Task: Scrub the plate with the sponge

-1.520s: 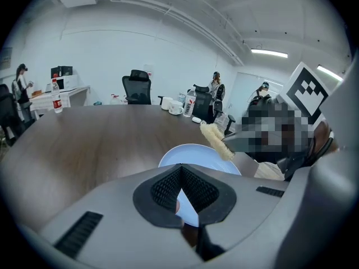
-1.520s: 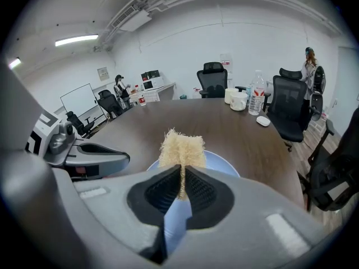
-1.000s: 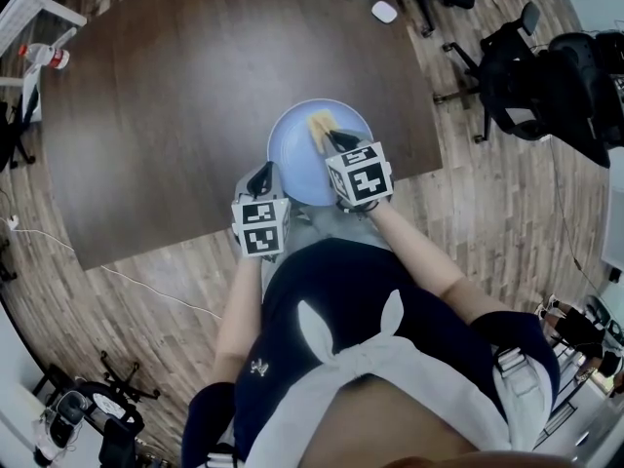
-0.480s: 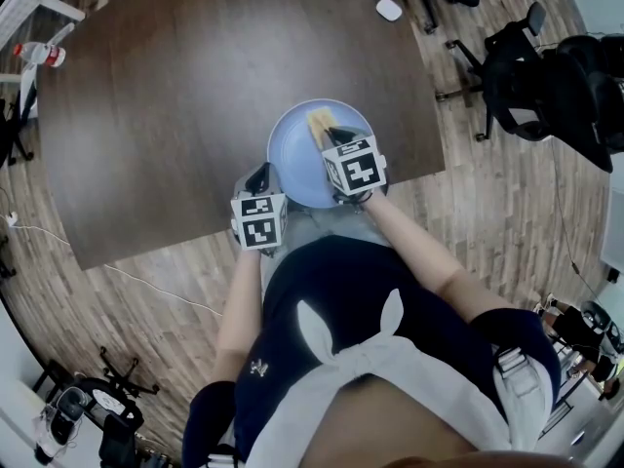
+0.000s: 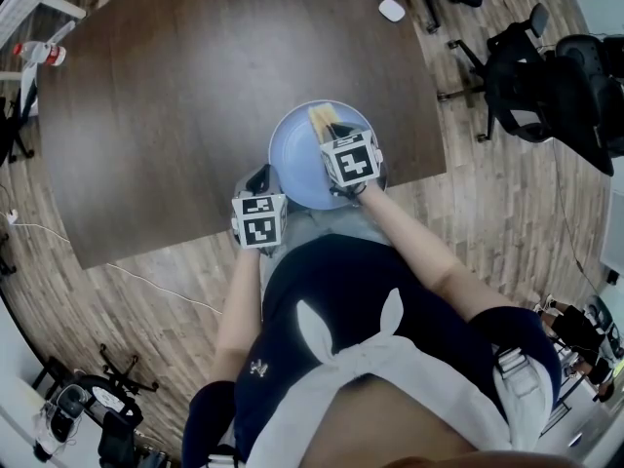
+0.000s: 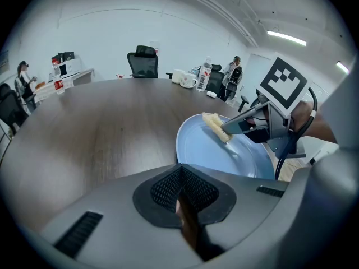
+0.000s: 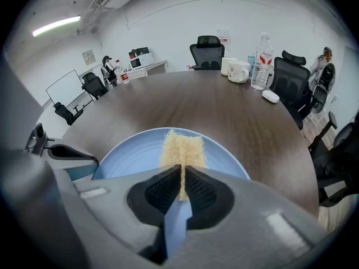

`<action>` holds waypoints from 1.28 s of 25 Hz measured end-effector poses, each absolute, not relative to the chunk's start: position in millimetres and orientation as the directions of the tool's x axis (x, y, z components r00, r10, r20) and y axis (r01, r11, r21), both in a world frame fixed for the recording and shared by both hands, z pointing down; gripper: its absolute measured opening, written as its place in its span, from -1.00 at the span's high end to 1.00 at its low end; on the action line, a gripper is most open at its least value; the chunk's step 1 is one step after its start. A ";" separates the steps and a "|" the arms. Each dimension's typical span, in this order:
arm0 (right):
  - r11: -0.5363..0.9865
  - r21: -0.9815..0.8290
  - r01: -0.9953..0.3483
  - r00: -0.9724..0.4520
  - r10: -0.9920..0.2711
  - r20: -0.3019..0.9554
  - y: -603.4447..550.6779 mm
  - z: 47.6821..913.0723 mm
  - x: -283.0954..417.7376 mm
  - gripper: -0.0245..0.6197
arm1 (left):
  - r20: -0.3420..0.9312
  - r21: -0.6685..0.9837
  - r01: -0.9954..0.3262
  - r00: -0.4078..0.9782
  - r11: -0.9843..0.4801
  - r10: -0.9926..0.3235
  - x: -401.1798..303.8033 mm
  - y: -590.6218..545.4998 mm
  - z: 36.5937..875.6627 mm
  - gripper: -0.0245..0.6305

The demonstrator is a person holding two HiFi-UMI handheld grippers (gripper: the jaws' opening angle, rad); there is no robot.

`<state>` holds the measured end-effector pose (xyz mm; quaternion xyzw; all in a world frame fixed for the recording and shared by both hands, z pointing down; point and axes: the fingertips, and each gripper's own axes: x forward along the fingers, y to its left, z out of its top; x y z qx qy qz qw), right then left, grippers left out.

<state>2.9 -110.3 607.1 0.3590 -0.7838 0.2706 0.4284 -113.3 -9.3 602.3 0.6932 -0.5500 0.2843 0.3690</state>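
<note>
A light blue plate (image 5: 292, 154) lies near the front edge of the brown table (image 5: 175, 96). My right gripper (image 5: 331, 136) is shut on a yellow sponge (image 5: 320, 118), whose free end lies on the plate's far half. The right gripper view shows the sponge (image 7: 180, 150) pinched between the pads, over the plate (image 7: 134, 156). My left gripper (image 5: 263, 178) is shut with nothing between its pads, its tips at the plate's left rim. From the left gripper view the plate (image 6: 207, 150) and the sponge (image 6: 216, 126) lie ahead to the right.
Two mugs (image 7: 235, 69) and a water bottle (image 7: 261, 55) stand at the table's far right, with a small white object (image 5: 390, 10) near them. Black office chairs (image 5: 531, 76) stand to the right on the wooden floor. The plate is close to the table's front edge.
My right gripper has slid the sponge a little farther across the plate, away from me. The left gripper has stayed at the rim.
</note>
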 end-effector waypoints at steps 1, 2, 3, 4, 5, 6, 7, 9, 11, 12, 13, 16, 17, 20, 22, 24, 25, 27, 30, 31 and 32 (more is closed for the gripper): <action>0.593 -0.121 -0.796 -0.376 -0.327 0.867 -110.0 607.5 2.3 0.86 | 0.799 0.205 -0.970 0.241 -0.127 -0.550 -111.1 -9.4 600.8 0.91; 0.591 -0.128 -0.797 -0.379 -0.323 0.867 -109.8 608.0 1.4 0.86 | 0.800 0.207 -0.969 0.245 -0.131 -0.548 -109.8 -9.4 599.6 0.91; 0.590 -0.133 -0.796 -0.382 -0.321 0.867 -109.8 608.8 0.5 0.86 | 0.801 0.205 -0.969 0.246 -0.136 -0.546 -109.4 -9.5 599.1 0.91; 0.592 -0.136 -0.795 -0.386 -0.319 0.865 -109.8 609.7 -0.5 0.86 | 0.802 0.200 -0.970 0.244 -0.140 -0.544 -109.6 -9.5 599.0 0.91; 0.594 -0.138 -0.792 -0.390 -0.319 0.864 -110.2 610.6 -1.4 0.86 | 0.804 0.195 -0.970 0.242 -0.144 -0.543 -109.9 -9.7 599.0 0.91; 0.599 -0.134 -0.790 -0.391 -0.321 0.863 -111.0 611.2 -1.8 0.86 | 0.805 0.192 -0.970 0.241 -0.147 -0.543 -110.1 -10.0 599.0 0.91; 0.604 -0.129 -0.787 -0.391 -0.325 0.861 -112.2 611.5 -1.8 0.86 | 0.804 0.191 -0.971 0.241 -0.147 -0.543 -110.0 -10.4 599.0 0.91; 0.611 -0.125 -0.782 -0.396 -0.333 0.856 -113.9 611.9 -1.6 0.86 | 0.803 0.193 -0.971 0.241 -0.144 -0.546 -109.8 -10.5 599.2 0.91; 0.611 -0.133 -0.780 -0.403 -0.328 0.855 -112.2 614.3 -0.5 0.86 | 0.803 0.195 -0.971 0.240 -0.139 -0.546 -110.0 -9.2 599.5 0.91; 0.611 -0.136 -0.780 -0.405 -0.326 0.855 -111.7 615.8 0.6 0.86 | 0.803 0.194 -0.971 0.238 -0.138 -0.546 -110.2 -8.6 599.4 0.91; 0.610 -0.139 -0.780 -0.406 -0.324 0.855 -111.6 616.7 1.5 0.86 | 0.804 0.192 -0.972 0.236 -0.138 -0.545 -110.3 -8.6 599.1 0.91; 0.609 -0.141 -0.781 -0.408 -0.325 0.854 -113.8 616.5 2.0 0.86 | 0.806 0.189 -0.972 0.234 -0.138 -0.543 -110.0 -11.0 598.8 0.91; 0.610 -0.139 -0.780 -0.408 -0.329 0.852 -114.5 616.9 1.9 0.86 | 0.808 0.191 -0.972 0.236 -0.139 -0.541 -109.5 -11.2 599.0 0.91; 0.612 -0.134 -0.779 -0.409 -0.336 0.848 -114.1 617.8 1.1 0.86 | 0.811 0.194 -0.970 0.243 -0.147 -0.532 -108.7 -9.7 599.1 0.91; 0.615 -0.135 -0.777 -0.413 -0.335 0.847 -114.6 615.1 -1.1 0.86 | 0.812 0.193 -0.969 0.245 -0.151 -0.530 -108.1 -9.5 598.6 0.91; 0.619 -0.133 -0.774 -0.420 -0.345 0.839 -118.4 610.8 -4.2 0.86 | 0.811 0.192 -0.969 0.245 -0.153 -0.531 -107.6 -10.2 598.4 0.91; 0.620 -0.129 -0.774 -0.421 -0.351 0.837 -120.2 609.9 -5.1 0.86 | 0.811 0.192 -0.969 0.244 -0.153 -0.531 -107.5 -10.5 598.5 0.91; 0.624 -0.127 -0.771 -0.422 -0.352 0.836 -121.0 609.9 -6.5 0.86 | 0.812 0.192 -0.970 0.243 -0.151 -0.531 -107.6 -10.5 598.7 0.91; 0.630 -0.139 -0.764 -0.429 -0.336 0.838 -118.2 611.2 -9.5 0.86 | 0.811 0.190 -0.970 0.242 -0.151 -0.532 -107.9 -11.0 599.2 0.91; 0.631 -0.147 -0.761 -0.433 -0.326 0.841 -116.2 611.8 -11.1 0.86 | 0.811 0.190 -0.970 0.242 -0.151 -0.532 -108.2 -11.2 599.3 0.91; 0.633 -0.153 -0.759 -0.436 -0.319 0.842 -114.6 612.1 -12.9 0.86 | 0.811 0.190 -0.970 0.242 -0.152 -0.533 -108.6 -11.1 599.4 0.91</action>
